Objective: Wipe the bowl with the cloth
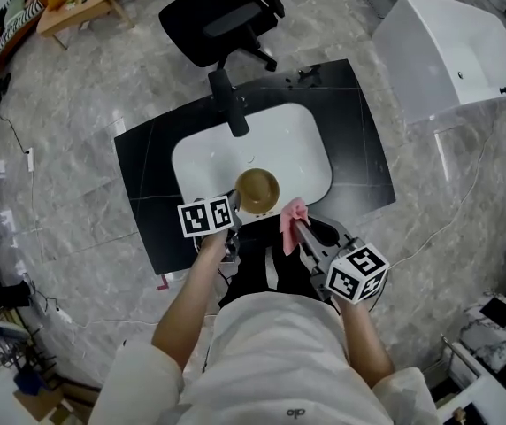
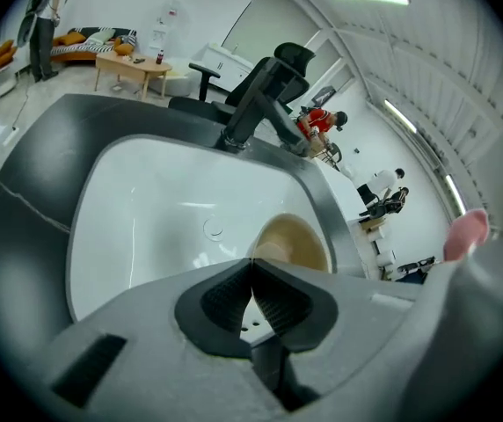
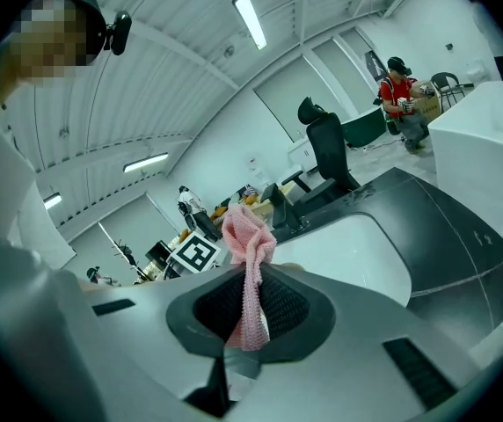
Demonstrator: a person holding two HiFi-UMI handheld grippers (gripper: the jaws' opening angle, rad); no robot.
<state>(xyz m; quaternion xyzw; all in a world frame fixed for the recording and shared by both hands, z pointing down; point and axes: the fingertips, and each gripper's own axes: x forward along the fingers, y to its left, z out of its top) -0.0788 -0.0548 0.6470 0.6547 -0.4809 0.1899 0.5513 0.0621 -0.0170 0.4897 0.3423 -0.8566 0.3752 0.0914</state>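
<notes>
A tan bowl [image 1: 257,190] [image 2: 295,240] hangs tilted over the near side of the white sink [image 1: 198,162] [image 2: 137,227]. My left gripper [image 1: 234,212] [image 2: 251,266] is at the bowl's left rim, and its jaws meet on that thin rim. To the right of the bowl, my right gripper [image 1: 299,228] [image 3: 251,275] is shut on a pink cloth [image 1: 292,218] [image 3: 248,236]. The cloth bunches up above the jaws, close beside the bowl. I cannot tell whether cloth and bowl touch.
The sink sits in a black countertop [image 1: 142,171] with a black faucet [image 1: 229,104] [image 2: 256,104] at its far side. A black office chair [image 1: 218,16] stands behind it. A white tub [image 1: 452,51] is at the far right. Cables lie on the marble floor.
</notes>
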